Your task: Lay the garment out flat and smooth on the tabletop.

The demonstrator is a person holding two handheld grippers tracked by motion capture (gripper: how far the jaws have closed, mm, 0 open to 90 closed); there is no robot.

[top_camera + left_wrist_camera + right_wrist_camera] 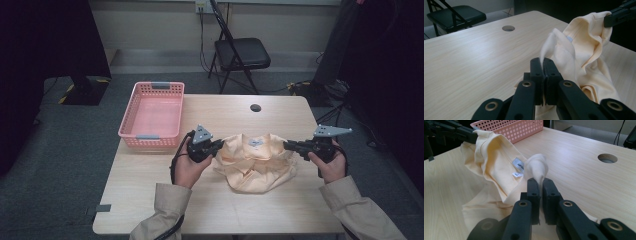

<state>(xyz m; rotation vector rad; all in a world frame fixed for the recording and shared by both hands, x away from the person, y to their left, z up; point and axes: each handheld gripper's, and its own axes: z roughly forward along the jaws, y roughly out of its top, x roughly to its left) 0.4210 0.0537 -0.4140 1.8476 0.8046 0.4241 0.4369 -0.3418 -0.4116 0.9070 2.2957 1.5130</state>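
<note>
A pale yellow T-shirt (256,160) lies bunched on the wooden surface (150,185), near its middle, with its neck opening facing up and 2 small white labels (518,167) showing inside the collar. The person holds it from both sides, 1 tool on each end of the neck area.

The left tool (218,145) is clamped on the left edge of the shirt. In the left gripper view its 2 black jaws are pressed together with a thin fold of yellow cloth (549,47) rising out from between them. The right tool (288,145) is clamped on the right edge; in the right gripper view a rounded tuft of cloth (537,168) stands up out of the closed jaws. Between the 2 tools the collar is lifted slightly off the surface while the body of the shirt sags in loose folds and rests on the wood below.

A pink perforated basket (152,112) sits on the far left part of the surface, just beyond the left tool and apart from the shirt. A round cable hole (255,107) is set into the surface behind the shirt. A black folding chair (240,52) stands on the floor beyond the far edge. The person's beige sleeves (162,210) come in from the near side.
</note>
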